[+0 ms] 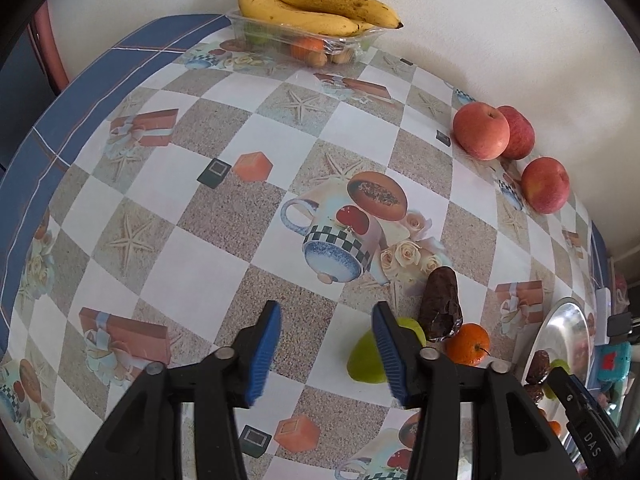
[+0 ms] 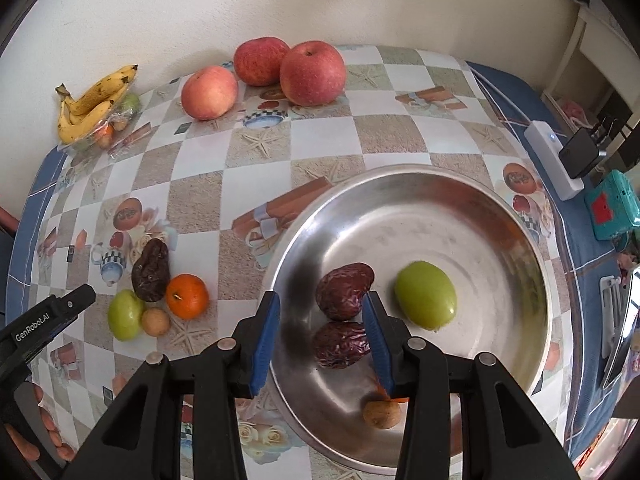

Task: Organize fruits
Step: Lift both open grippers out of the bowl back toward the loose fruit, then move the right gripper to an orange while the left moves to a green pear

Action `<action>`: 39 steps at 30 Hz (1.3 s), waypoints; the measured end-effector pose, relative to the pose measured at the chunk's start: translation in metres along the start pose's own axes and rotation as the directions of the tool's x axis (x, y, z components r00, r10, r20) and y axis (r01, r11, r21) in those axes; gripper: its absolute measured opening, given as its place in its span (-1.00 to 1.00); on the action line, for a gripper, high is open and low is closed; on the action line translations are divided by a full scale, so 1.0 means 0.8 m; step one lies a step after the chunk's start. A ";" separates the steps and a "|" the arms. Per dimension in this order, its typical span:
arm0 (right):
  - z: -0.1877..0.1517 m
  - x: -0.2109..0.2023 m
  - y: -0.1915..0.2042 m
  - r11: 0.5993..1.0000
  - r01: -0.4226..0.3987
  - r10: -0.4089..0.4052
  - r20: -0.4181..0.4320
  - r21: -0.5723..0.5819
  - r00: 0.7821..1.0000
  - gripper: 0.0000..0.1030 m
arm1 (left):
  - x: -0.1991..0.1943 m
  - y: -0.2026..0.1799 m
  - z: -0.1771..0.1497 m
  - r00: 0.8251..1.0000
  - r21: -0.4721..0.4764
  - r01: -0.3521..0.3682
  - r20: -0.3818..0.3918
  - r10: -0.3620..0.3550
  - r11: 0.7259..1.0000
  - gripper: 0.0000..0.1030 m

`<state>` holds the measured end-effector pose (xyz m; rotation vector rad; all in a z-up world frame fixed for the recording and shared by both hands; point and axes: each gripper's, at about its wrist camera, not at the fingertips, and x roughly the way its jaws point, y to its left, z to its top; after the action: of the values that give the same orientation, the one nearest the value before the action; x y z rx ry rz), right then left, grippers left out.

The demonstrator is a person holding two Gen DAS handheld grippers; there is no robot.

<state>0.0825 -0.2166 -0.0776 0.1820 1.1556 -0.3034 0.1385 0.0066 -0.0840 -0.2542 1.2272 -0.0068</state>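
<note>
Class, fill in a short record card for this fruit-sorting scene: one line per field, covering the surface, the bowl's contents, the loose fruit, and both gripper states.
Surface: table with patterned cloth
Metal bowl: two dried dates, one green fruit, one small brown fruit; something orange hidden behind a finger
Loose cluster: date, tangerine, green fruit, small brown fruit
By the wall: three apples
Clear tray: bananas on top
Left hand-held gripper: open, empty
Right hand-held gripper: open, over the bowl
</note>
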 end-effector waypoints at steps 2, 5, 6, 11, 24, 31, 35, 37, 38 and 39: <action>0.000 0.001 -0.002 1.000 0.025 -0.025 0.009 0.004 1.000 0.46 | 0.001 -0.001 0.000 1.000 0.002 -0.004 0.000 0.004 1.000 0.46; -0.001 0.000 -0.005 0.999 0.032 -0.032 0.032 0.006 0.999 0.74 | 0.004 -0.004 0.000 1.000 0.018 -0.023 -0.010 0.023 1.000 0.64; -0.001 0.001 -0.005 1.000 0.030 -0.030 0.035 0.007 0.999 0.74 | 0.004 -0.005 0.000 0.999 0.023 -0.030 -0.009 0.030 0.999 0.67; -0.003 0.009 -0.008 0.999 0.038 -0.038 0.022 0.016 0.999 0.92 | 0.006 -0.007 -0.001 0.998 0.040 -0.056 -0.001 0.056 0.998 1.00; -0.003 0.009 -0.012 0.999 0.013 -0.015 0.038 0.044 0.999 0.92 | 0.006 -0.006 -0.001 0.992 0.047 -0.122 0.021 0.121 0.991 1.00; -0.002 0.005 -0.003 0.999 -0.042 0.041 0.052 0.018 0.998 0.92 | -0.001 -0.005 0.002 0.993 0.028 -0.109 0.048 0.107 0.994 1.00; -0.002 0.005 0.006 0.998 -0.070 0.070 0.061 -0.005 0.996 0.92 | -0.009 -0.008 0.004 0.993 0.028 -0.090 0.082 0.088 0.996 1.00; -0.002 0.004 0.014 0.996 -0.080 0.082 0.071 -0.028 0.994 0.92 | -0.012 -0.010 0.005 0.992 0.032 -0.081 0.103 0.077 0.996 1.00; -0.002 0.003 0.017 0.995 -0.084 0.087 0.078 -0.044 0.993 0.93 | -0.015 -0.012 0.006 0.991 0.035 -0.077 0.116 0.072 0.996 1.00; -0.003 0.003 0.020 0.995 -0.087 0.092 0.082 -0.057 0.992 0.93 | -0.016 -0.013 0.007 0.990 0.038 -0.073 0.121 0.068 0.997 1.00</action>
<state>0.0868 -0.2008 -0.0806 0.1721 1.0670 -0.1987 0.1403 -0.0009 -0.0683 -0.1716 1.1152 0.0429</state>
